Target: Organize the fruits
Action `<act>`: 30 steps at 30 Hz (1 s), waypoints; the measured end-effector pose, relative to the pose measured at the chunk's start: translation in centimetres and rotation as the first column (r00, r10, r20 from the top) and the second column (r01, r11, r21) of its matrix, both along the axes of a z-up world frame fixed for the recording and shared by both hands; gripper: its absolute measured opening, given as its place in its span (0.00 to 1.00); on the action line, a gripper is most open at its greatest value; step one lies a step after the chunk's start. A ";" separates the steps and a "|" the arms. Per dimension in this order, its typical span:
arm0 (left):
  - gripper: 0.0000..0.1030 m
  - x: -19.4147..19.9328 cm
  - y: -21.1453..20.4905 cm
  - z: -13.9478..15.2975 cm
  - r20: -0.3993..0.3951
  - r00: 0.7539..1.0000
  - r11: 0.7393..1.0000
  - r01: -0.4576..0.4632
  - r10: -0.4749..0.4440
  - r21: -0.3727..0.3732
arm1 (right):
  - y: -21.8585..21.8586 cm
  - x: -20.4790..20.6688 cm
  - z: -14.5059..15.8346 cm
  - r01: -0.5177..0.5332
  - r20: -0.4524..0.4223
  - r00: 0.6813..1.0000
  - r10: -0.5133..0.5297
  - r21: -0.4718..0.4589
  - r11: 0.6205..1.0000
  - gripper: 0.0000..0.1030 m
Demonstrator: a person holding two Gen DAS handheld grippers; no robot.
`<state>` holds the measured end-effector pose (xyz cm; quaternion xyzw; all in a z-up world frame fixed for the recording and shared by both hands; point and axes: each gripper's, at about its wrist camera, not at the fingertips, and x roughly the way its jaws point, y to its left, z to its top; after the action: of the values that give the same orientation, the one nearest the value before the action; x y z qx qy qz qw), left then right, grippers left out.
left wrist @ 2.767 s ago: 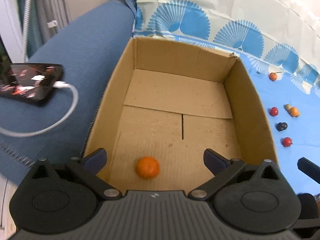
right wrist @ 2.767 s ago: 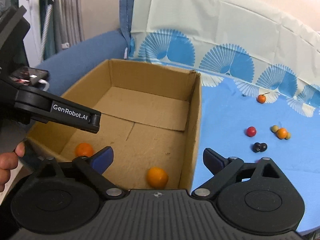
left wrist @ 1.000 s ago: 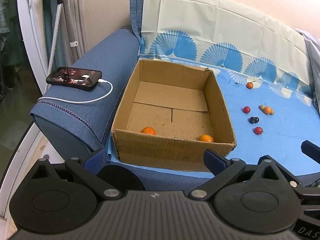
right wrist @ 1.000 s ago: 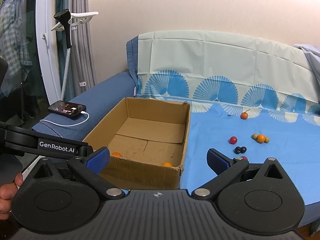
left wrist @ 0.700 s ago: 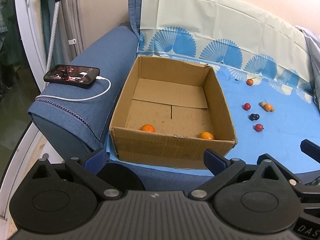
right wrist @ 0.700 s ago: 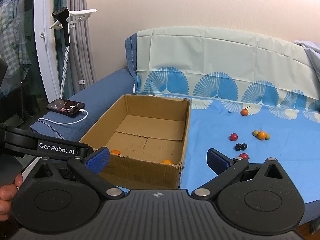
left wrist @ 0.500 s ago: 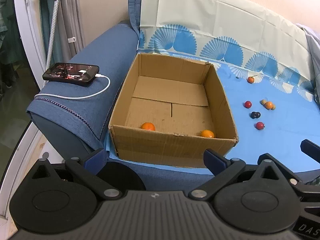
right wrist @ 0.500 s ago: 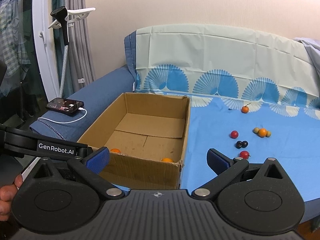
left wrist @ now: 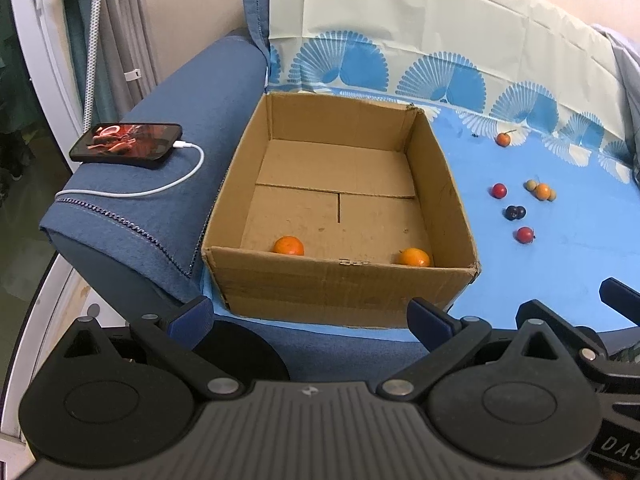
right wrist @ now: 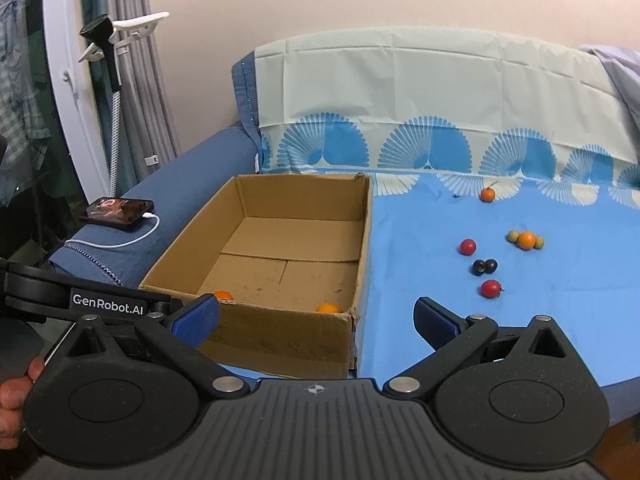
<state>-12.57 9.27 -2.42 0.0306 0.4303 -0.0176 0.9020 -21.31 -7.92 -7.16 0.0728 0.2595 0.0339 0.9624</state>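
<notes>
An open cardboard box [left wrist: 344, 280] [right wrist: 280, 344] stands on the blue cloth with two oranges inside: one near its front left [left wrist: 288, 245] [right wrist: 223, 295], one near its front right [left wrist: 414, 257] [right wrist: 329, 307]. Several small fruits lie on the cloth to the right: a red one [left wrist: 524, 234] [right wrist: 491, 288], a dark pair [left wrist: 515, 212] [right wrist: 484, 267], another red one [right wrist: 467, 246], an orange one with beige ones [right wrist: 526, 239], and a far orange one [right wrist: 487, 194]. My left gripper [left wrist: 310, 314] and right gripper [right wrist: 316, 318] are open and empty, held back in front of the box.
A phone [left wrist: 126, 146] with a white charging cable [left wrist: 160, 188] lies on the blue sofa arm [left wrist: 160, 208] left of the box. A patterned cover hangs over the sofa back [right wrist: 420, 100]. A curtain and lamp stand [right wrist: 108, 60] are at the left.
Both grippers have drawn back from inside the box, then edged slightly forward again; the box looks a little larger than half a second ago. The fruits have not moved.
</notes>
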 end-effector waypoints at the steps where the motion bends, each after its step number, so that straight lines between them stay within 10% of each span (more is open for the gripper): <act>1: 1.00 0.3 -0.3 0.0 -0.002 1.000 1.000 0.004 -0.004 0.005 | -0.3 0.2 -0.2 0.008 -0.004 1.000 -0.008 0.007 1.000 0.99; 16: 1.00 4.7 -8.6 -0.7 -0.037 0.989 0.990 0.142 -0.141 0.024 | -8.7 1.7 -2.5 0.257 -0.051 0.966 -0.254 0.067 0.964 0.99; 30: 1.00 13.8 -23.5 -3.7 -0.079 0.930 0.932 0.361 -0.359 0.013 | -22.1 5.4 -7.6 0.587 -0.098 0.807 -0.582 0.034 0.809 0.99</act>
<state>1.20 -14.24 -6.08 0.1208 0.4511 -0.1780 0.8661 -15.95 -30.07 -14.76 0.1806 0.2627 -0.2586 0.9119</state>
